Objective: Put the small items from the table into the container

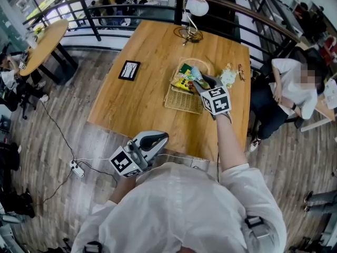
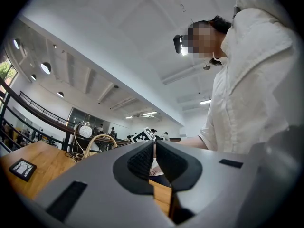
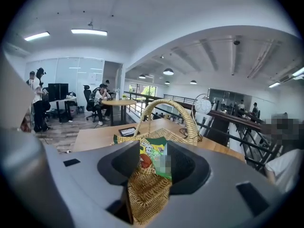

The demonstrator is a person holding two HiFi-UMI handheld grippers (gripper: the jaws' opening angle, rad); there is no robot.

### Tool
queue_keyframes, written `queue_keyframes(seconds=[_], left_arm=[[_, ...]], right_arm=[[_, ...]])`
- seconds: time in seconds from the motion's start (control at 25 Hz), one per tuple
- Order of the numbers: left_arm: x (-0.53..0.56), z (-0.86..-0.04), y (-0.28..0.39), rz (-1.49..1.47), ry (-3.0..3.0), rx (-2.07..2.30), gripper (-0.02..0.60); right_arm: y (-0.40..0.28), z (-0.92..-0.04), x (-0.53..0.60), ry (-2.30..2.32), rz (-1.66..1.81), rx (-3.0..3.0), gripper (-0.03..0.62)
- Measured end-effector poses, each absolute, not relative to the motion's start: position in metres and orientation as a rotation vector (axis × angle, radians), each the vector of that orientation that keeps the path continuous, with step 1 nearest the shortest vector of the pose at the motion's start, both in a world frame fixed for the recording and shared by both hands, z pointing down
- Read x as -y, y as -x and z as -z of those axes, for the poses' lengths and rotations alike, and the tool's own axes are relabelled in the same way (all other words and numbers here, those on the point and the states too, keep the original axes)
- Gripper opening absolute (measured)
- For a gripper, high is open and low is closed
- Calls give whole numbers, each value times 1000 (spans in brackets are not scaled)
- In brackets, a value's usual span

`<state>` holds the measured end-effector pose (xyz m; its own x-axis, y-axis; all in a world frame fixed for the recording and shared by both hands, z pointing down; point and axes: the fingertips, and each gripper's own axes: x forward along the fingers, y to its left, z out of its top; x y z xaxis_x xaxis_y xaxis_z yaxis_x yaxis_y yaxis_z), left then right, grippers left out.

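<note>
A wicker basket (image 1: 179,104) with a hoop handle stands on the wooden table (image 1: 137,104); green and yellow snack packets (image 1: 185,78) lie in it. My right gripper (image 1: 205,82) hovers over the basket's right side. In the right gripper view its jaws (image 3: 155,163) stand apart, and a green snack packet (image 3: 153,156) shows in the gap above the basket's weave (image 3: 147,198); I see no pad pressing on it. A pale crumpled item (image 1: 228,76) and a small brown item (image 1: 240,71) lie right of the basket. My left gripper (image 1: 157,138) is held near my body, shut and empty (image 2: 155,148).
A black framed picture (image 1: 129,70) lies left of the basket and a globe lamp (image 1: 196,7) stands at the table's far edge. A seated person (image 1: 292,91) is close to the table's right side. A railing runs behind the table, and a power strip (image 1: 77,168) lies on the floor.
</note>
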<state>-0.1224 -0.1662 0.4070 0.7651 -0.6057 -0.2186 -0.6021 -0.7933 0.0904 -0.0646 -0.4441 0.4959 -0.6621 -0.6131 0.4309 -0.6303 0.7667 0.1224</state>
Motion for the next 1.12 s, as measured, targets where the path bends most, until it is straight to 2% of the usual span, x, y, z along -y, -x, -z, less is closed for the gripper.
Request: queue_keyframes(seconds=[0.52, 0.88, 1.12], left_arm=[[170, -407, 111, 367, -2968, 913, 9], [170, -407, 94, 353, -2992, 819, 9], [169, -407, 90, 357, -3002, 800, 9]], right_arm=[[41, -421, 381, -996, 18, 2789, 173], [26, -399, 321, -984, 88, 2888, 166], [16, -391, 277, -985, 142, 2945, 119]])
